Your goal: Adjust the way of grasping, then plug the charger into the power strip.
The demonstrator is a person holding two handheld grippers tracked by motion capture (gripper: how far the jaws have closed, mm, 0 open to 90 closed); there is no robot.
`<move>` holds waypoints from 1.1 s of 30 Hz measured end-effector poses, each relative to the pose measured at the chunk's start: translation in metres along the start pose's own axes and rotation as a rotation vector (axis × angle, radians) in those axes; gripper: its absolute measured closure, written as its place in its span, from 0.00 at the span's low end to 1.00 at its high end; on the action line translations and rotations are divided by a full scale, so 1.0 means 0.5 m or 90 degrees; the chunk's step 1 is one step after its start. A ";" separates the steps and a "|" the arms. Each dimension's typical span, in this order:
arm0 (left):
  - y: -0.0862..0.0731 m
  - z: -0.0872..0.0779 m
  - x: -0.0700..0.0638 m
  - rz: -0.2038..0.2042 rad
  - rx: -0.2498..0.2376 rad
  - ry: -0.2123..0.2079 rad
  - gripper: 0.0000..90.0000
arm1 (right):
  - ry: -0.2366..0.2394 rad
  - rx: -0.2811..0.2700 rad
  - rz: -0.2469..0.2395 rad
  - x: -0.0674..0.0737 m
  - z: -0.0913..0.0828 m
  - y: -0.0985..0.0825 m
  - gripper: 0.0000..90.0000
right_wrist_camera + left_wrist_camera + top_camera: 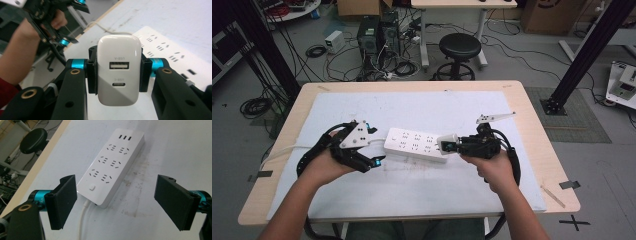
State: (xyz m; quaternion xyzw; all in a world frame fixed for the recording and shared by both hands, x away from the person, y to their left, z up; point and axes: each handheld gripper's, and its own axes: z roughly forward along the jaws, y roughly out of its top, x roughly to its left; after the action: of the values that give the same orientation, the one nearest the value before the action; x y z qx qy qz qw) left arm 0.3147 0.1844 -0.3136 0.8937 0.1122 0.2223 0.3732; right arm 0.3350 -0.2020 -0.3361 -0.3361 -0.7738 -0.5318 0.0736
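Right gripper view: my right gripper [117, 75] clamps a white USB charger [117, 70] between its two black jaws, its port face toward the camera, above the end of the white power strip [172, 52]. Left gripper view: my left gripper [120, 205] stands wide with nothing between its jaws, which frame the strip's switch end and cord [82, 220] on the table [175, 150].
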 end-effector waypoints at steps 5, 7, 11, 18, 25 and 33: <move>-0.011 -0.021 0.025 -0.012 0.005 0.011 0.20 | -0.021 -0.001 -0.015 -0.004 -0.011 0.004 0.70; -0.022 -0.033 0.046 -0.020 0.016 0.012 0.20 | -0.040 0.005 -0.020 -0.009 -0.021 0.006 0.70; -0.030 -0.040 0.065 -0.035 0.031 0.006 0.20 | -0.051 0.014 -0.022 -0.014 -0.031 0.009 0.70; -0.051 -0.038 0.100 -0.079 0.080 -0.011 0.20 | -0.073 0.040 -0.043 -0.025 -0.039 0.032 0.70; -0.070 -0.031 0.112 -0.094 0.102 -0.018 0.20 | -0.086 0.075 -0.056 -0.032 -0.035 0.066 0.70; -0.082 -0.033 0.120 -0.086 0.118 -0.015 0.20 | -0.100 0.171 -0.092 -0.050 0.010 0.136 0.70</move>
State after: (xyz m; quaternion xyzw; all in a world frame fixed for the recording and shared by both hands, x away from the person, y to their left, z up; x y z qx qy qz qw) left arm 0.3579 0.2453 -0.3139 0.9174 0.1879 0.1751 0.3041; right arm 0.3959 -0.1945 -0.2976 -0.3071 -0.8635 -0.3998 0.0185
